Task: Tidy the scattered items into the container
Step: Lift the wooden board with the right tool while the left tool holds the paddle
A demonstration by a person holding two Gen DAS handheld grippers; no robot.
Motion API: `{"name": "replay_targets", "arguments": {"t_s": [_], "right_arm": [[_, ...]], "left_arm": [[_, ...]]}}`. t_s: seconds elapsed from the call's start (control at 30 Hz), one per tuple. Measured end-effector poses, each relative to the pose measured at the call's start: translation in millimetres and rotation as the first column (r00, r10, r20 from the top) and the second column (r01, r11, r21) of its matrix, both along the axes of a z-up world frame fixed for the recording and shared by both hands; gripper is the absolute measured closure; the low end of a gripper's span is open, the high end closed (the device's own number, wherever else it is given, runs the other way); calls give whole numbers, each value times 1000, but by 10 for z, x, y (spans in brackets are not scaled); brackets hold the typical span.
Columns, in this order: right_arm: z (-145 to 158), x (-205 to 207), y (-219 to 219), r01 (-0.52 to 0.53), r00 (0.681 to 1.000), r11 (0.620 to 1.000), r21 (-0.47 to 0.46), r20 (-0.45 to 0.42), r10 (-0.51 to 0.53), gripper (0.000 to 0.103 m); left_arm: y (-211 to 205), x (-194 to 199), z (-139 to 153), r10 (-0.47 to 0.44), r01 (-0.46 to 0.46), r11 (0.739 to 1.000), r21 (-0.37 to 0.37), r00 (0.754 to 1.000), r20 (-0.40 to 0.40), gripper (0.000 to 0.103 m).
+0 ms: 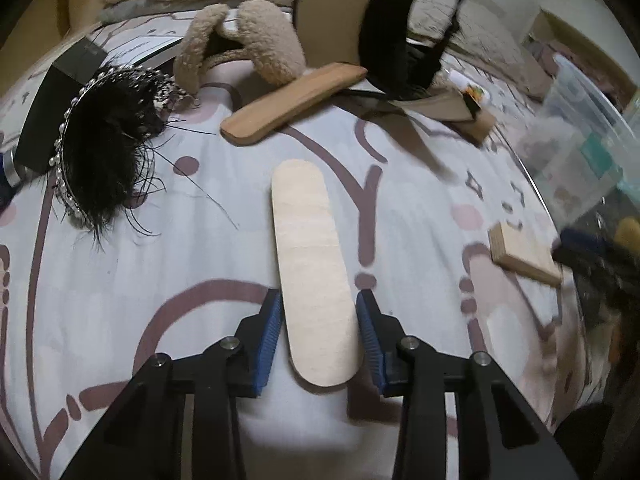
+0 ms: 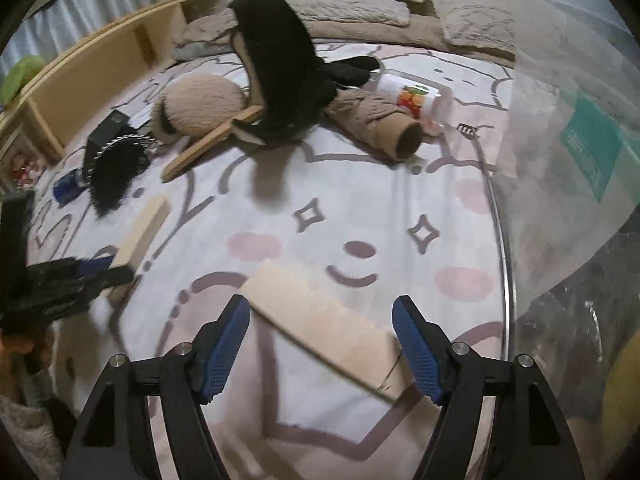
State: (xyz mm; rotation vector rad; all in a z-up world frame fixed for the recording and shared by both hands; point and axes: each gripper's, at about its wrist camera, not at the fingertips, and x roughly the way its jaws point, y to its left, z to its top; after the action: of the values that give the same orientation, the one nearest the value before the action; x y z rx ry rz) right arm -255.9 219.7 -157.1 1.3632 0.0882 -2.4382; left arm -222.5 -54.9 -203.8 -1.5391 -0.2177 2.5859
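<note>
Blue pads of the left gripper [image 1: 318,340] are being held apart either side of a rounded flat wooden paddle [image 1: 312,268]; contact is not being made as far as can be told (likely lined up along its length for a narrow-edge pinch). The right gripper [image 2: 322,344] is being held wide open over a pale rectangular wooden board [image 2: 320,328], which is lying diagonally between the jaws, not clamped. Both pieces are being left flat on the printed bedsheet [image 2: 360,216], near the clear plastic container [image 2: 580,140] at the right edge. Other clutter is being left farther back: feather headband [image 1: 104,152], fluffy earmuffs [image 1: 240,44], cardboard tube [image 2: 384,128], sweets bottle [image 2: 412,96]. Soft bedding is being used as the work surface; pillows and a wooden shelf are sitting behind.
</note>
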Motion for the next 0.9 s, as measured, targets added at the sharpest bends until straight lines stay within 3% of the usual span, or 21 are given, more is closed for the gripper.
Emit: {"name": "replay_targets", "arguments": {"t_s": [0.23,0.37,0.4,0.47,0.57,0.73,0.9], "right_arm": [[-172,-153,-50,-30,998,1000,7,58,30,29],[-258,-126,10,-42,998,999,-10,49,43,29],[-273,-115,51,-34,997,999,-41,66,37,29],[-291,-51,99,-31,995,996,-79,87,38,27],[-295,115,55,-75,992,995,-72,92,82,26],[-291,409,-76,-136,984,984,-115,97,147,26],[-308,628,-211,-160,983,980,-120,67,169,25]], "left_arm": [[161,286,3,-81,81,996,38,997,-1,65],[114,344,-4,-58,58,994,93,998,3,63],[98,347,-7,-52,51,993,109,999,5,61],[85,347,-10,-52,51,988,149,999,4,40],[144,343,-4,-61,61,985,160,998,-2,25],[260,321,-19,-62,63,991,119,998,-11,15],[241,247,-22,-21,23,995,92,999,-29,13]]}}
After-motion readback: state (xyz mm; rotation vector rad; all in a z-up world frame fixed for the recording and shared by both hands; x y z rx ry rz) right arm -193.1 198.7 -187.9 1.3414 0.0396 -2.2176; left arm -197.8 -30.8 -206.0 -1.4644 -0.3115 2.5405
